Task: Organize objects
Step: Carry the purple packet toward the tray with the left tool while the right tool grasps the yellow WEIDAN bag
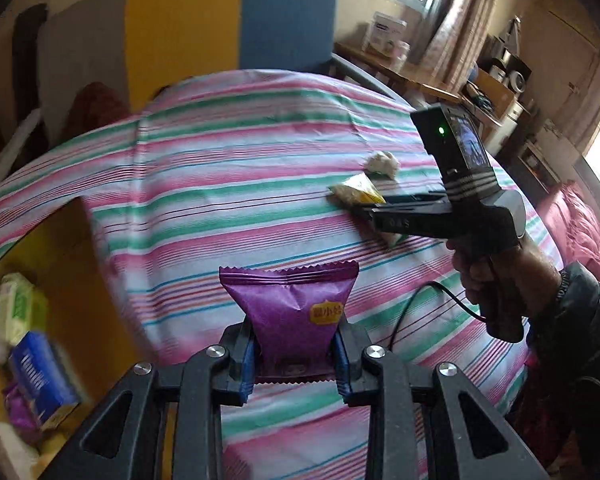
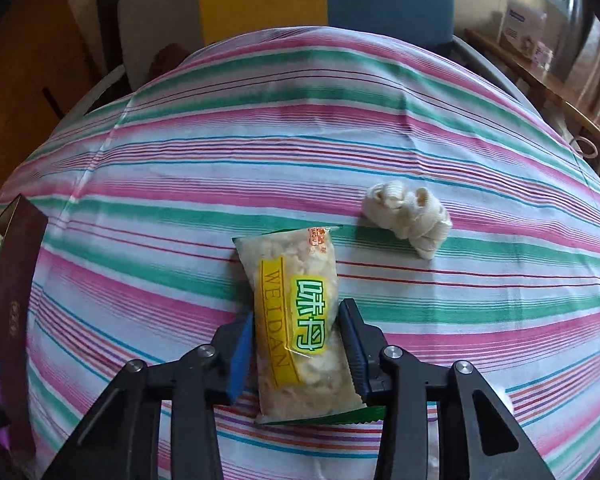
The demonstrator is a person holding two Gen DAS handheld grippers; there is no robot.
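My left gripper (image 1: 294, 340) is shut on a purple snack packet (image 1: 292, 312) and holds it above the striped tablecloth (image 1: 220, 184). My right gripper (image 2: 296, 328) has its jaws on either side of a clear and yellow snack packet (image 2: 296, 320) that lies on the cloth; both pads touch its sides. In the left wrist view the right gripper (image 1: 364, 212) is low over that yellow packet (image 1: 358, 192) at the right. A crumpled white wad (image 2: 408, 216) lies just beyond it, also seen in the left wrist view (image 1: 382, 164).
An open box (image 1: 64, 280) with several packets inside stands at the table's left edge; its dark side shows in the right wrist view (image 2: 12, 312). A yellow and blue chair back (image 1: 232, 20) stands behind the table. Shelves and a bed are at the right.
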